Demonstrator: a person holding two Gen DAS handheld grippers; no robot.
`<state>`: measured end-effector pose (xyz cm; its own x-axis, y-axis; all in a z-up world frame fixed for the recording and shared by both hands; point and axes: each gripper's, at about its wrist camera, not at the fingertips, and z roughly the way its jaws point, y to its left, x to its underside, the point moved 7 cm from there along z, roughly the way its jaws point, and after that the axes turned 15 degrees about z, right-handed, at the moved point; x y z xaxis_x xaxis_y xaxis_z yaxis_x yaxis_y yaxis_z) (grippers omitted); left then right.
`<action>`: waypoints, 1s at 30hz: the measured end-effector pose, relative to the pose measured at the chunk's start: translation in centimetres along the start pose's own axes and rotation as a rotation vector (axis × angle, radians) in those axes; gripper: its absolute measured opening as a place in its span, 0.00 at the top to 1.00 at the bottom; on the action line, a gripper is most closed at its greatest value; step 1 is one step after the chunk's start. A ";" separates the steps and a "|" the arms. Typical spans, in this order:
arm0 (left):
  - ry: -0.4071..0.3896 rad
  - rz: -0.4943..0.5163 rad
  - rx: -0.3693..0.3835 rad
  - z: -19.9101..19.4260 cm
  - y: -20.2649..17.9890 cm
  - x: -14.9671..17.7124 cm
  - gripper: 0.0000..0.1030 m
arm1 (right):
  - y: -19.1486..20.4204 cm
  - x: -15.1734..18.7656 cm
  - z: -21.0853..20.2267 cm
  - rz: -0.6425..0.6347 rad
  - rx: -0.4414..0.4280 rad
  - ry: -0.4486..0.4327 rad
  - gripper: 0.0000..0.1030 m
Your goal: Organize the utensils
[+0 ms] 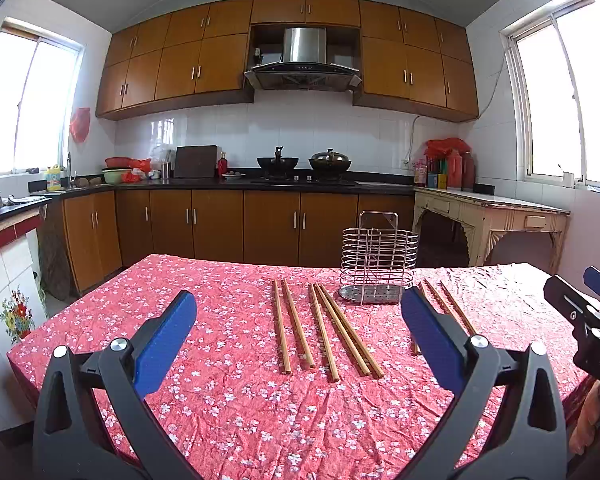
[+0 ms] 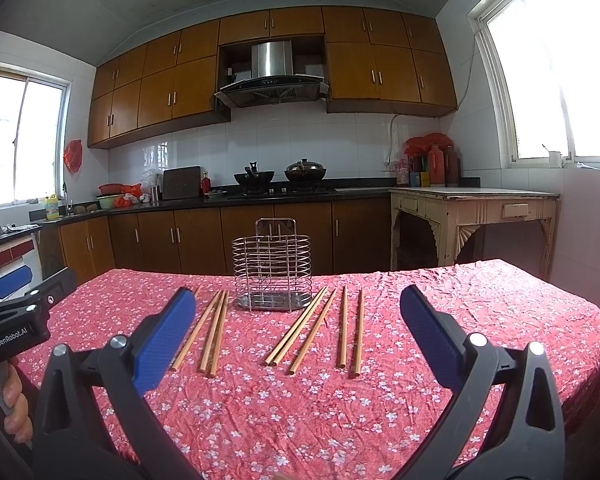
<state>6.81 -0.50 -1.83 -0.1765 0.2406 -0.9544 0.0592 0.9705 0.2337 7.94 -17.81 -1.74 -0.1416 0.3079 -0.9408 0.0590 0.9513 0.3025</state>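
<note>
Right wrist view shows wooden chopsticks [image 2: 300, 330] lying flat on a table covered with a red flowered cloth [image 2: 300, 420]. They lie in loose groups to both sides of a wire holder [image 2: 271, 266], their far ends pointing toward it: some to its left, a fanned group just right of its base, and two more lying apart from each other further right. The holder stands upright near the far edge of the table, on a perforated metal base, with nothing visible inside it.

From the left wrist view, the same holder [image 1: 378, 258] sits right of centre, with five chopsticks [image 1: 324, 328] spread to its left and others partly hidden behind a blue finger.

The right gripper [image 2: 298, 332] hangs above the near part of the table, its blue-padded fingers [image 2: 162, 344] spread wide and grasping nothing. The left gripper [image 1: 298, 334] is likewise wide open and empty, apart from the chopsticks. Each gripper shows at the edge of the other's view.

Behind the table run brown kitchen cabinets [image 2: 220, 240], a stove with two pans [image 2: 278, 176] and a range hood [image 2: 272, 80].
</note>
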 end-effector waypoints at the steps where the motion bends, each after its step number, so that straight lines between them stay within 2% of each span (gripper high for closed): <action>1: 0.000 0.000 0.000 0.0 0.0 0.0 0.02 | 0.0 0.0 0.0 0.000 0.000 0.000 0.04; 22: 0.017 -0.008 -0.004 0.5 0.0 0.6 0.02 | -0.2 0.7 0.8 0.009 0.009 0.018 0.04; 26: 0.055 -0.018 -0.021 1.6 0.3 1.3 0.02 | -0.4 1.2 1.9 0.017 0.022 0.044 0.04; 30: 0.159 -0.037 -0.019 4.2 1.0 2.5 0.02 | -1.4 1.6 4.3 0.019 0.057 0.105 0.04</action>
<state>10.53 1.02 -4.73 -0.3311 0.2028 -0.9215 0.0317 0.9785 0.2039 11.87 -18.76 -4.30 -0.2428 0.3286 -0.9127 0.1184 0.9439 0.3083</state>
